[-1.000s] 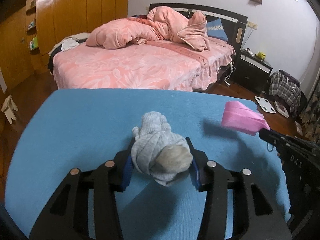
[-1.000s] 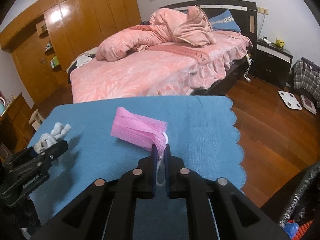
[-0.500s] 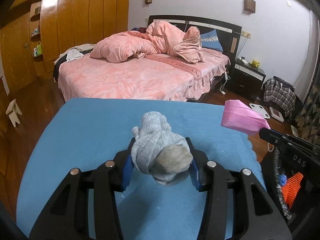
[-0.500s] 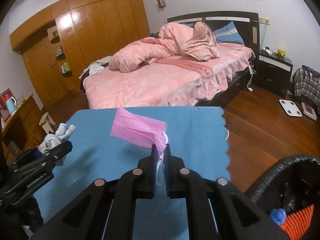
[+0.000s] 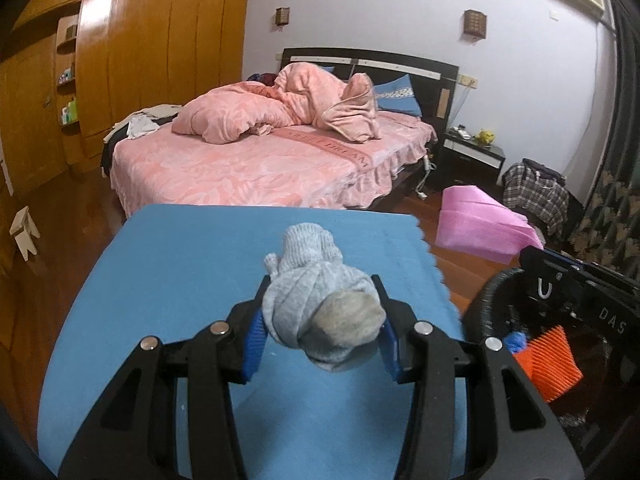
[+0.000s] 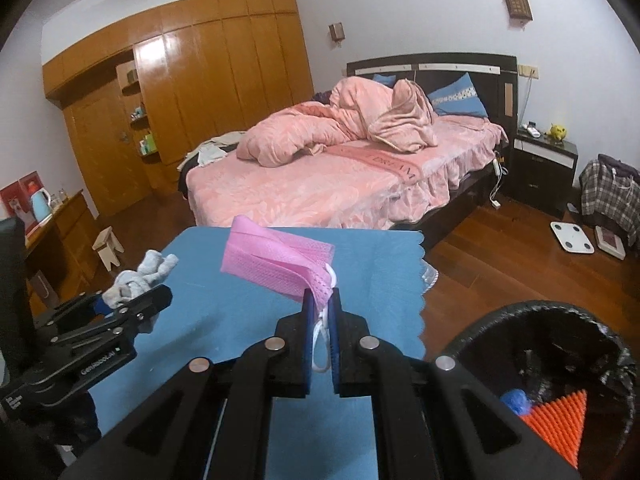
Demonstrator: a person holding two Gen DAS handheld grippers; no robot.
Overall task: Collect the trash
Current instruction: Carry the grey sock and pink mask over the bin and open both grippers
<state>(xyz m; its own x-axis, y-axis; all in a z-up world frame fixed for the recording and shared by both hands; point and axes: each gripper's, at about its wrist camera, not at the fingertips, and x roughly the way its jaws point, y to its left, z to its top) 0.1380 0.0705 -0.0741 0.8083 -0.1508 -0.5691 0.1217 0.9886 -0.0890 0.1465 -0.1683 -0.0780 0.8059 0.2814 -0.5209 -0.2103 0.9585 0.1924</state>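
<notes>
"DAS" shows on the right hand-held gripper (image 6: 320, 312), clamped on a folded pink mask (image 6: 276, 266); the left hand-held gripper (image 5: 320, 334) squeezes a balled grey sock (image 5: 320, 304), both above the blue bench (image 5: 180, 280).

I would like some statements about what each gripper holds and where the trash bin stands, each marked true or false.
1. The left gripper holds a grey balled sock. True.
2. The right gripper is open and empty. False: it is shut on a pink face mask.
3. The trash bin is empty. False: an orange item and a blue item lie inside.
4. A blue cloth covers the table. True.
</notes>
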